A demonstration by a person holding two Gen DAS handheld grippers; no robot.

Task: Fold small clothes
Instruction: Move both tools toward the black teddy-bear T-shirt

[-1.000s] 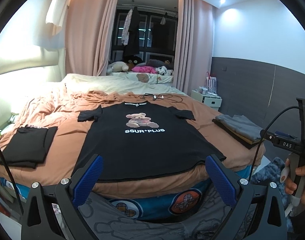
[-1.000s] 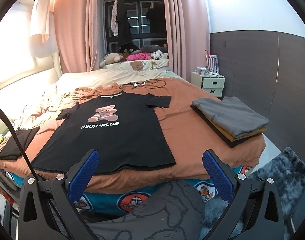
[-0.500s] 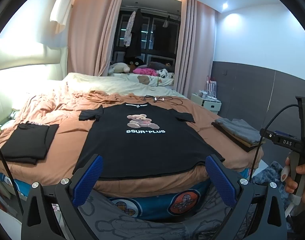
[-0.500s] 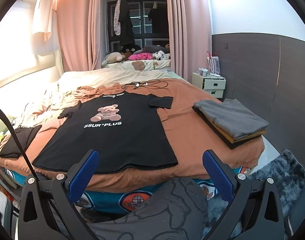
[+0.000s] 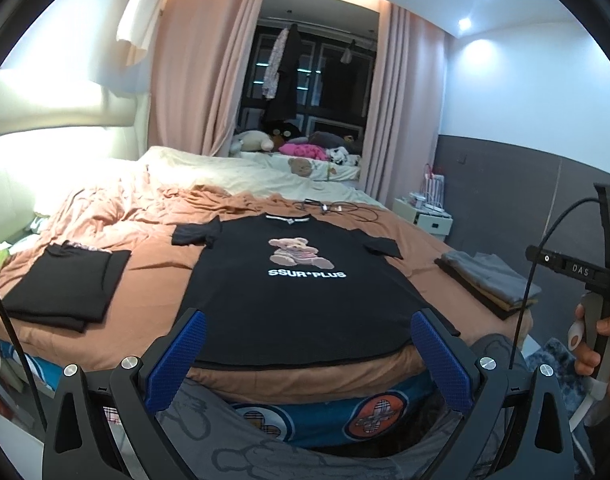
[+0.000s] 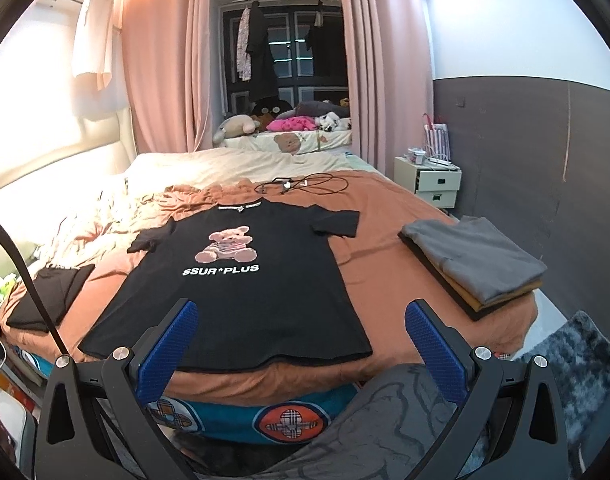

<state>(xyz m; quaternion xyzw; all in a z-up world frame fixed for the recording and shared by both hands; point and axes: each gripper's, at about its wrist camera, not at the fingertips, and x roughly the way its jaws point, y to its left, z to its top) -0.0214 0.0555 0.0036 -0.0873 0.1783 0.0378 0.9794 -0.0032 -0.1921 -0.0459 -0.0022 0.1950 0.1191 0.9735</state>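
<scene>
Black T-shirt spread flat, print side up, near the foot edge of the bed, with both of your claws released.

Your left claw and right claw each hang short of the bed's foot edge, blue fingers spread wide and grasping nothing, apart from the shirt's hem. The shirt lies on the brown sheet, sleeves out, collar toward the far side, bear print and white lettering facing up. A folded black garment rests to its left; a stack of folded clothes, grey on top, sits to its right. Your right hand grips its handle.
</scene>
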